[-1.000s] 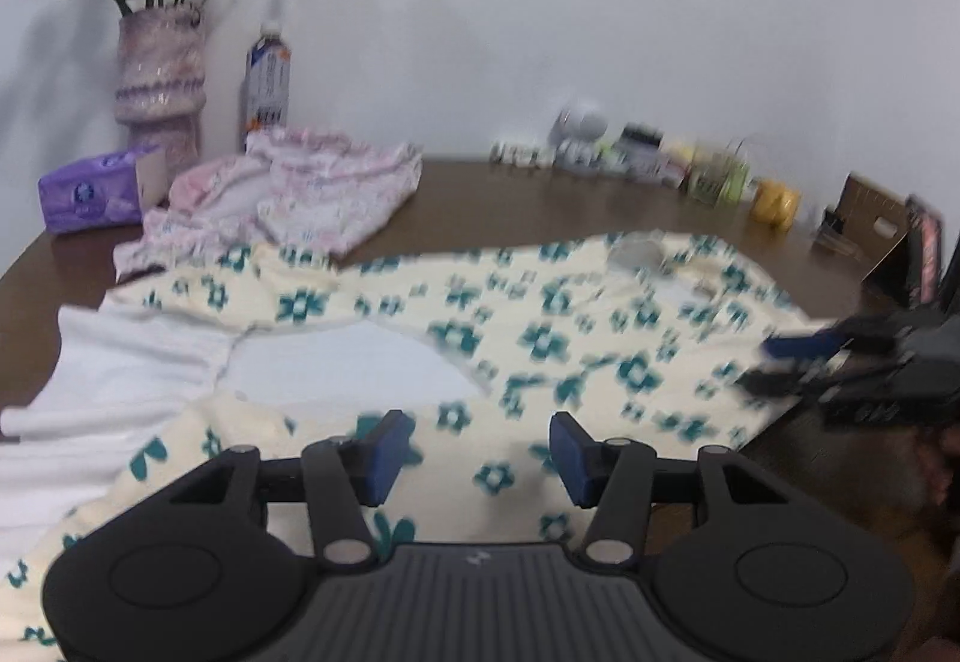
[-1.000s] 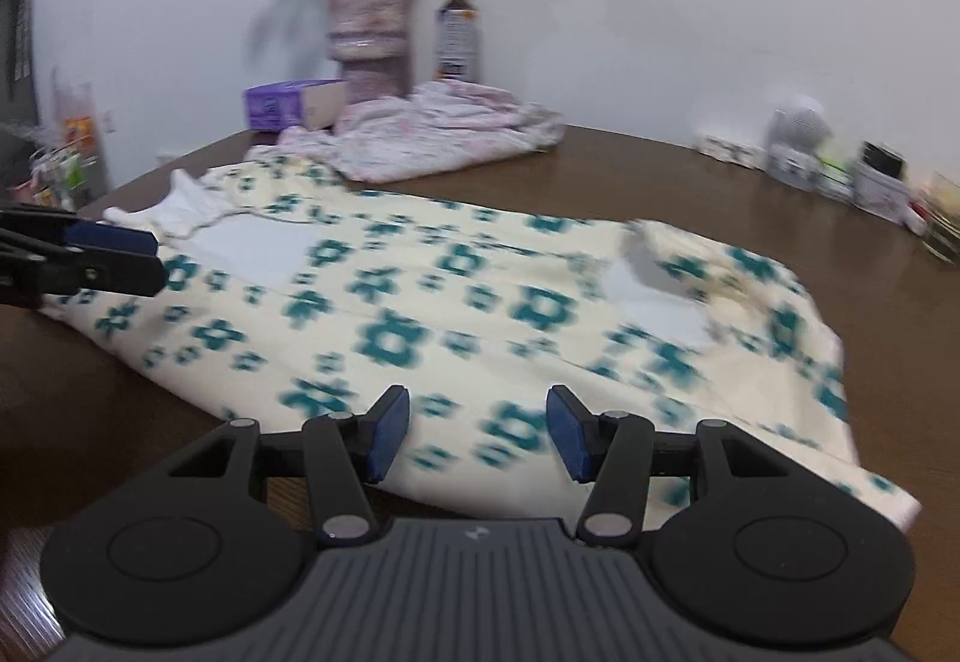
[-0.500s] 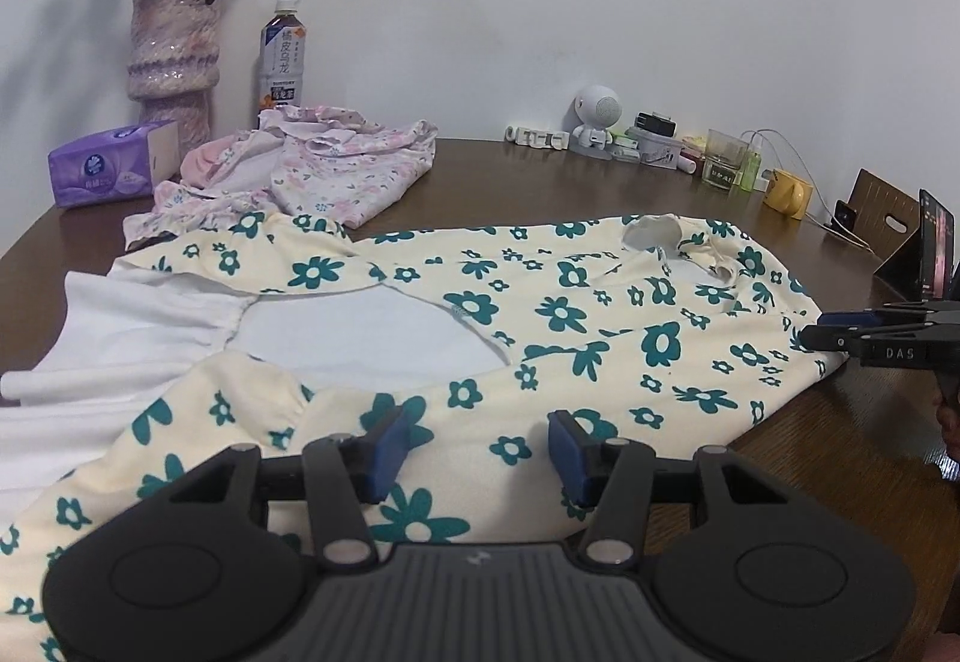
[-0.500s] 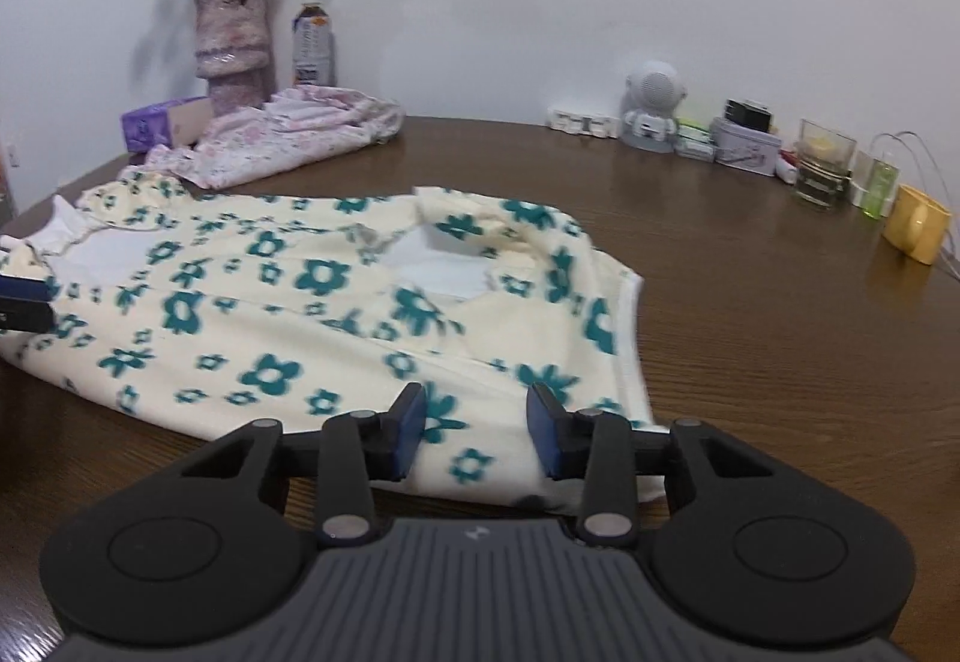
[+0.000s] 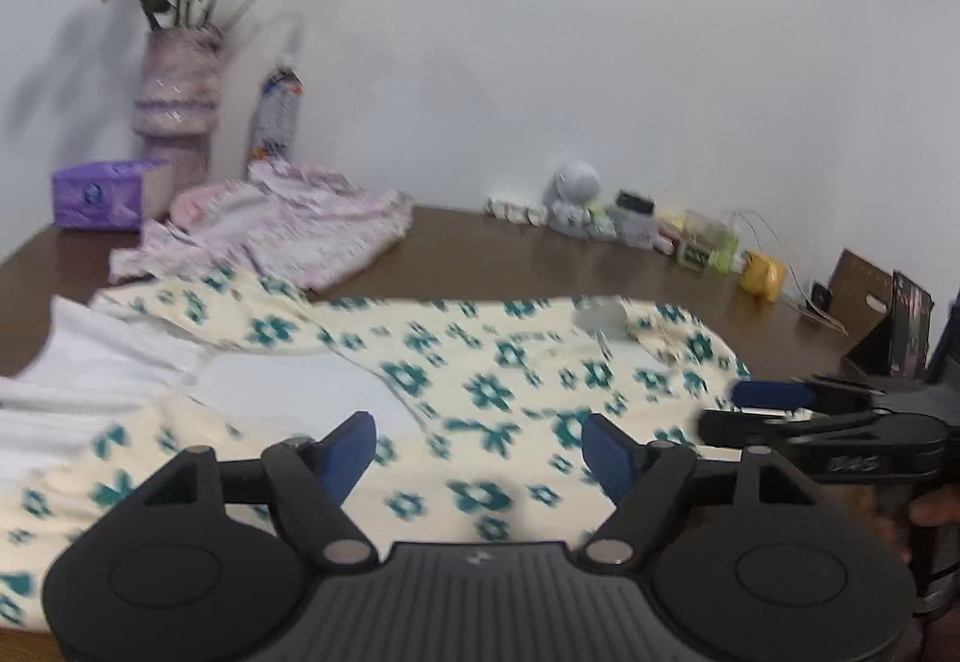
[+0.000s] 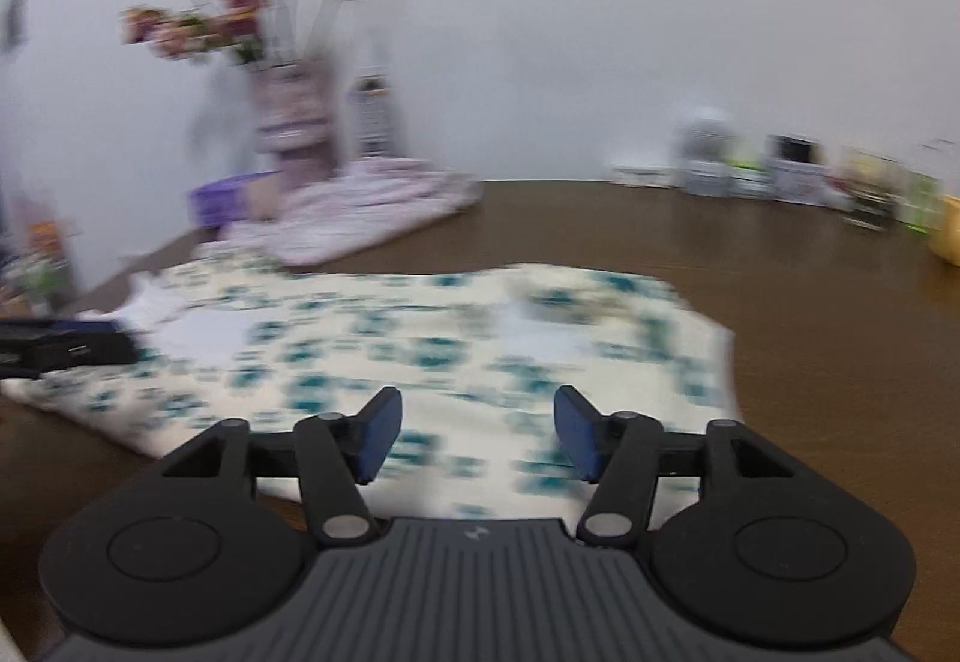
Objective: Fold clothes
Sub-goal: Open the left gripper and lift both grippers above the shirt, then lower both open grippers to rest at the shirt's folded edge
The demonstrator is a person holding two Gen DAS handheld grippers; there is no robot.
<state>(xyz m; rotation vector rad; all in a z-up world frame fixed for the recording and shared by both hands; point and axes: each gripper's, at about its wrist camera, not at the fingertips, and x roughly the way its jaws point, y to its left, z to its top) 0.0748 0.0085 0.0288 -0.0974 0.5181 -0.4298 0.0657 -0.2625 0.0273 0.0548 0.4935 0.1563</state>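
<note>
My left gripper (image 5: 479,443) sits low in the frame, its blue pads spread wide with nothing pinched; the jaws have just been opening, and only cloth lies beneath the gap. My right gripper (image 6: 477,434) is the same story: jaws have just been opening, pads parted, nothing held.

Under both lies the cream garment with teal flower print and white lining (image 5: 480,398), spread flat across the brown wooden table (image 5: 516,266), filling the middle of each frame. I judge it light, soft and floppy: it will sag and drag on the wood rather than hold shape. An edge or corner pinch looks best, one gripper at each end of the near hem, so the fold travels evenly.

Beyond it, upper left, a rumpled pink patterned garment (image 5: 300,230) waits by a purple tissue pack (image 5: 102,194), a mottled lilac vase of dried roses (image 5: 177,92) and a plastic drinks bottle (image 5: 276,113).

The left view shows the white lining at the left end, my right gripper's fingers (image 5: 774,394) at the right edge and a bit of hand. The right view, heavily blurred, instead shows the garment's far right corner and bare table beyond, with my left gripper's fingers (image 6: 66,347) at the left edge.
</note>
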